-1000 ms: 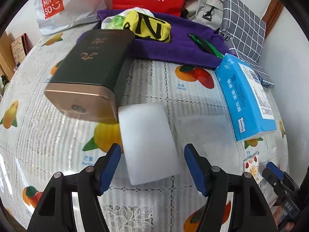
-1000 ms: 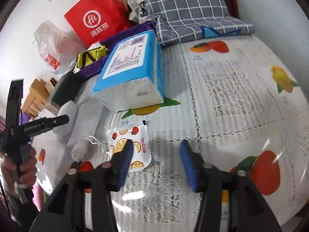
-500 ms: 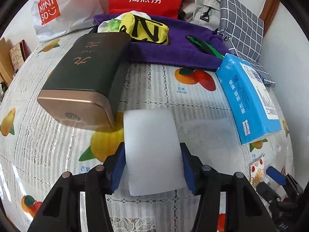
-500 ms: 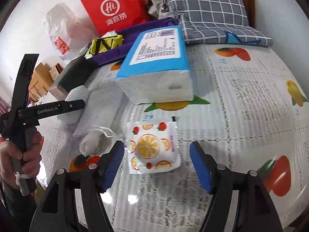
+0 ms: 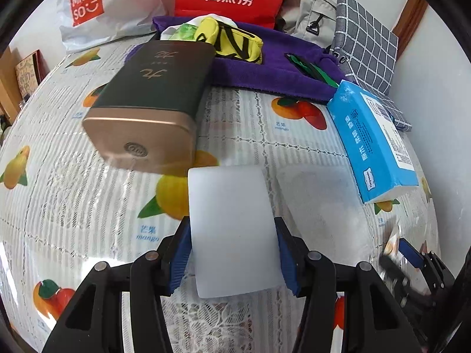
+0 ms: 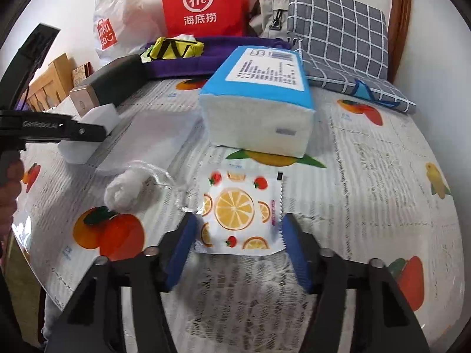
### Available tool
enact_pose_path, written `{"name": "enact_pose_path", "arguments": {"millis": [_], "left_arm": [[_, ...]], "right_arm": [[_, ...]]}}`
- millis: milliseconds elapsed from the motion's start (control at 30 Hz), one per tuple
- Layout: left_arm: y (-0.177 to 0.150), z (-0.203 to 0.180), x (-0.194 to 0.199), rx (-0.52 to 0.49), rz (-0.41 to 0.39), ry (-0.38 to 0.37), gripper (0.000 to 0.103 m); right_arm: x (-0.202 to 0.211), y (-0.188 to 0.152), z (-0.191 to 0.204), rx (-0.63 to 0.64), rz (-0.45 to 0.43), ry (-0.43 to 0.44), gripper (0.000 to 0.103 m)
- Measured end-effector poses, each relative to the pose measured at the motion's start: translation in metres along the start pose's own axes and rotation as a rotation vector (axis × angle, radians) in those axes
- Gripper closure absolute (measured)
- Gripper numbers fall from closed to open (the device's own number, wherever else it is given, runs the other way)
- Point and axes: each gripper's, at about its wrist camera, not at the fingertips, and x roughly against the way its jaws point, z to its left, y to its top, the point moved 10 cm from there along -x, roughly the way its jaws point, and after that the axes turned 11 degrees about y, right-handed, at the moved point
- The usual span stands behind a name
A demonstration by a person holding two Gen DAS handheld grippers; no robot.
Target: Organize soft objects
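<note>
At lower centre of each frame, the left gripper (image 5: 232, 254) clenches a white rectangular foam block (image 5: 231, 229); the right gripper (image 6: 238, 248) straddles a flat fruit-printed sachet (image 6: 240, 214) on the counter (image 6: 368, 176), seemingly touching its edges.

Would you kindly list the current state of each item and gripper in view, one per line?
left gripper: shut on the white sponge.
white sponge: flat on the table, clamped on both sides.
right gripper: shut on the fruit-print packet.
fruit-print packet: flat, sealed.
tissue pack: lying down.
dark tin: lying down, lid on.
</note>
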Motion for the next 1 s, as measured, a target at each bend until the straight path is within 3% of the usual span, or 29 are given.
{"name": "enact_pose_path", "arguments": {"millis": [100, 367, 467, 733, 1000], "left_arm": [[-0.003, 0.006, 0.004, 0.009, -0.006, 0.002, 0.052], [-0.006, 0.022, 0.019, 0.037, -0.037, 0.000, 0.052], [-0.009, 0.029, 0.023, 0.051, -0.039, -0.007, 0.052], [-0.012, 0.038, 0.038, 0.064, -0.058, -0.009, 0.053], [-0.001, 0.044, 0.061, 0.076, -0.100, -0.010, 0.053]], "right_arm": [[0.002, 0.000, -0.007, -0.016, -0.004, 0.008, 0.065], [0.004, 0.000, -0.006, -0.021, -0.003, -0.011, 0.072], [0.007, -0.002, -0.009, -0.036, -0.004, -0.018, 0.088], [0.017, 0.002, -0.002, -0.059, -0.020, 0.024, 0.091], [0.040, 0.028, 0.008, -0.063, -0.078, 0.058, 0.091]]}}
